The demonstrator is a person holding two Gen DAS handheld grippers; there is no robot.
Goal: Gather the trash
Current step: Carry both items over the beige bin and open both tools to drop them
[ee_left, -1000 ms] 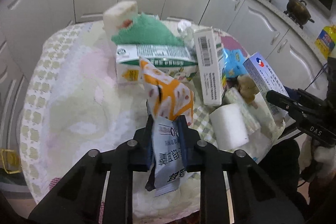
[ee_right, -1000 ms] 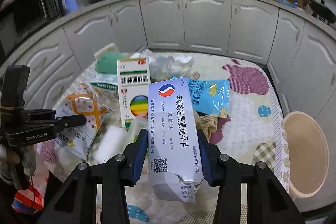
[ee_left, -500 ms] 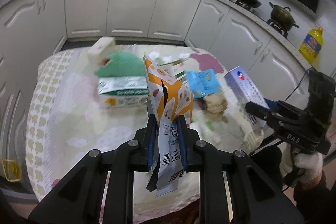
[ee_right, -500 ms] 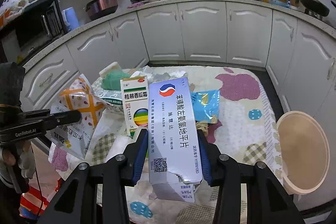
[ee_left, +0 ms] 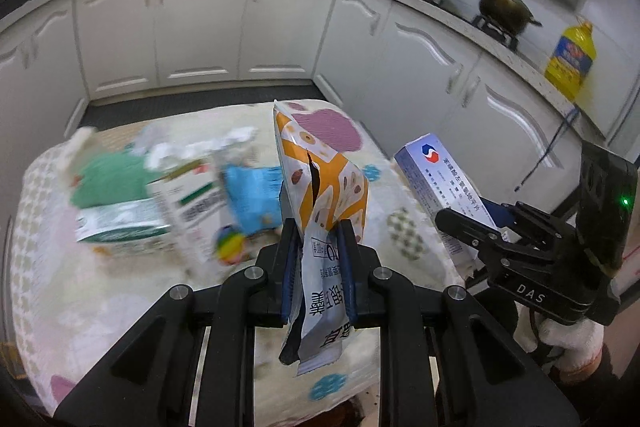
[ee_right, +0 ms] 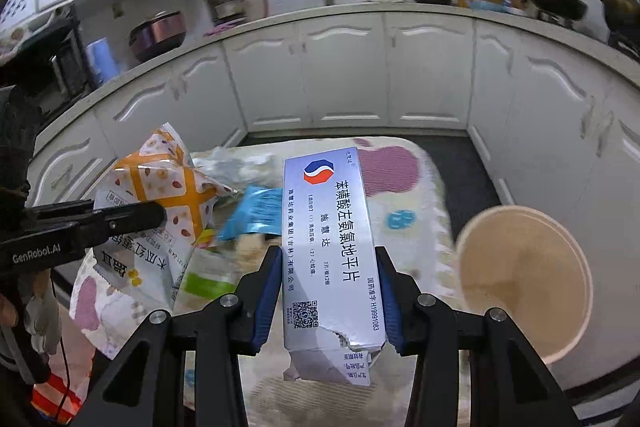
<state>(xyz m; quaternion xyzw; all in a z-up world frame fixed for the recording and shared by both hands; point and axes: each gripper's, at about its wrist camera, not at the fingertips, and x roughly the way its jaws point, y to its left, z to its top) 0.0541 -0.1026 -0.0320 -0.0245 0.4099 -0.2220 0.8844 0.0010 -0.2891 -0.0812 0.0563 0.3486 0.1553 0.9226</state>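
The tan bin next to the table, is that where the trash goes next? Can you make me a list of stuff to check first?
1. Left hand-held gripper is shut on the orange snack wrapper: ok.
2. Right hand-held gripper is shut on the white medicine box: ok.
3. Both pieces hang clear above the table: ok.
4. Tan bin is open at the top, with nothing seen over it: ok.
5. Is either piece over the bin already? Not ok; both hang over the table, to the bin's left.
6. Is it truly the trash bin? Cannot tell.
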